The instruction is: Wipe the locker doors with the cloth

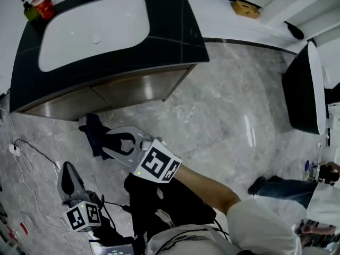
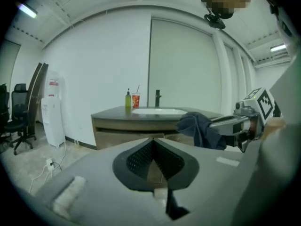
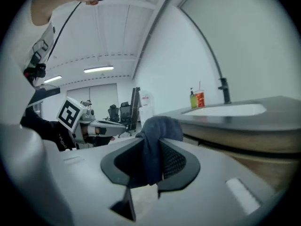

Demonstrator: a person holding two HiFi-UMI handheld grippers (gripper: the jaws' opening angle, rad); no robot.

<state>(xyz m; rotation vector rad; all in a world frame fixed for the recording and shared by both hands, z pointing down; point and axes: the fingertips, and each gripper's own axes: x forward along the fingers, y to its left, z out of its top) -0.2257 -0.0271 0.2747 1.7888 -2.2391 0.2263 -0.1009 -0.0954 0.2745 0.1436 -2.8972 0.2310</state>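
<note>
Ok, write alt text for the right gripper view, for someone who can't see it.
The right gripper clamps a dark blue cloth that bunches up above its jaws. Behind at right is a dark counter with a white sink, faucet, green bottle and red cup; the left gripper shows at left.

A grey marbled floor point(image 1: 228, 105) carried a cabinet with a black countertop point(image 1: 175, 31), into which a white oval basin point(image 1: 95, 28) was sunk. At the counter's far left corner stood a red cup point(image 1: 43, 4) with a straw, and a green bottle point(image 1: 29, 9) just beside it. A dark tap point(image 2: 157, 98) rose behind the basin. On the floor to the left lay a thin black cable point(image 1: 32, 147) running to a small white plug block point(image 1: 13, 148).
</note>
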